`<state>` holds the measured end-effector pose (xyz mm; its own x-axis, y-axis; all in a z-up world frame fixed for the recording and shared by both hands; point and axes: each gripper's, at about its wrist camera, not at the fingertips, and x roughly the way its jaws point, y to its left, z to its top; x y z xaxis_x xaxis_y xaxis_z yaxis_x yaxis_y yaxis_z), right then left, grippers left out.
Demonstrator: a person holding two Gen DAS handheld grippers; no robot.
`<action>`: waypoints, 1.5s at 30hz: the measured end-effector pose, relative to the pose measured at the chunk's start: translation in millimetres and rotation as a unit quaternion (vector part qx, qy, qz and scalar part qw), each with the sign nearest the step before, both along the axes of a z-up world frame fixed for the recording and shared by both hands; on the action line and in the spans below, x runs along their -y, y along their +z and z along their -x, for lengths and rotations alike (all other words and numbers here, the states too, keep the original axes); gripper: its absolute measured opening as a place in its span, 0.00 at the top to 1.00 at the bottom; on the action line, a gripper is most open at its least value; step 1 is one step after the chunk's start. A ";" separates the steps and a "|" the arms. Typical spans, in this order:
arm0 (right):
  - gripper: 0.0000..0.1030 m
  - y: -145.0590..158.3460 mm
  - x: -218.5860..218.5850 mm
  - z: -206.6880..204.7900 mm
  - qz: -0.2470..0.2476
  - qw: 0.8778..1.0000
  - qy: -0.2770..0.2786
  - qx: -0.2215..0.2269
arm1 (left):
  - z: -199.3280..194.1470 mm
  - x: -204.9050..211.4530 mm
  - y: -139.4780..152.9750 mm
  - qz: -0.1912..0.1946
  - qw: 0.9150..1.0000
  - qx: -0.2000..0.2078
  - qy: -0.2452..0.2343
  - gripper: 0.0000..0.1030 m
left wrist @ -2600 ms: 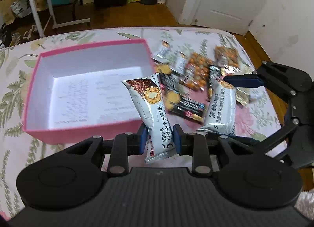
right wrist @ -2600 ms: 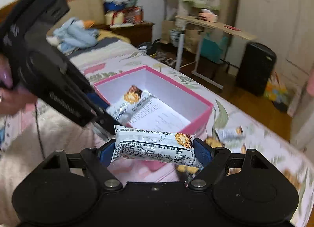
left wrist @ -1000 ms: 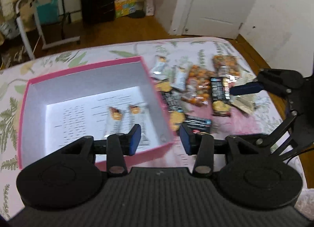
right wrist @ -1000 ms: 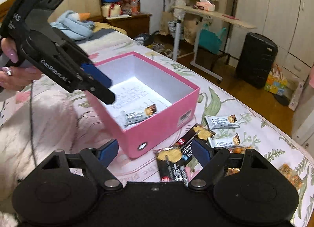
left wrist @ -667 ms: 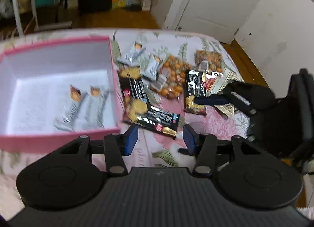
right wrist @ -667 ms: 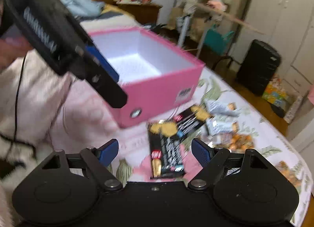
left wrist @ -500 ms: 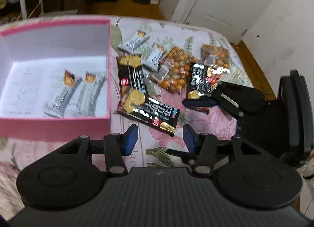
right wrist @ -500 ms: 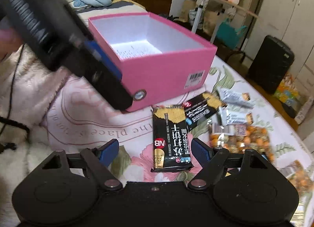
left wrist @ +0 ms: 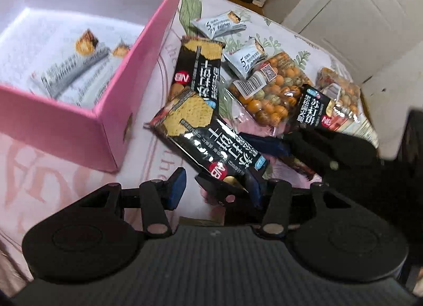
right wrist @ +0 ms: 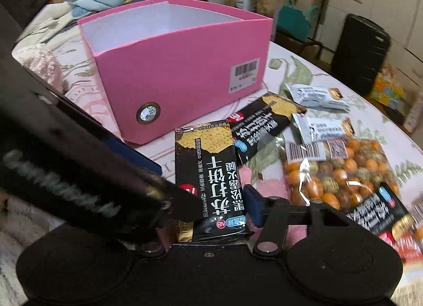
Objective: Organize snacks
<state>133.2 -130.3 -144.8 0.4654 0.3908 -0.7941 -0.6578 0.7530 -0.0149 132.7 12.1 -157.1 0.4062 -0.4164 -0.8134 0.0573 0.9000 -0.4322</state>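
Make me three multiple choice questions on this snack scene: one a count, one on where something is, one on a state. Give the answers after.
1. How many bars lie in the box?
A one
B two
C four

2. What is between the jaws of the right gripper?
A a bar
B a cracker pack
C nothing

3. The box is:
A upright with its top open
B shut with a lid
C tipped on its side

Answers:
1 B: two silver wrappers lie side by side on the box floor.
2 B: the jaws have just been closing, with the black pack between them and the one pad that shows against its edge.
3 A: its white inside shows from above, with no lid on it.
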 end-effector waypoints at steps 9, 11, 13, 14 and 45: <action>0.46 10.0 0.2 21.0 -0.033 0.993 -0.104 -0.044 | 0.6 1.3 -8.0 0.037 0.999 -0.029 -0.025 0.57; 0.46 12.0 0.2 27.0 -0.034 0.992 -0.109 -0.046 | 3.2 2.7 -5.3 0.036 0.998 -0.033 -0.036 0.57; 0.46 15.6 2.1 31.9 -0.041 0.989 -0.125 -0.061 | 6.6 4.4 -1.8 0.033 0.997 -0.041 -0.053 0.57; 0.46 17.4 3.0 33.2 -0.043 0.988 -0.130 -0.067 | 8.6 4.7 0.7 0.032 0.997 -0.044 -0.060 0.57; 0.47 151.3 -89.0 80.5 -0.023 0.995 -0.095 -0.009 | 64.9 -97.2 143.5 0.023 0.997 0.013 -0.078 0.57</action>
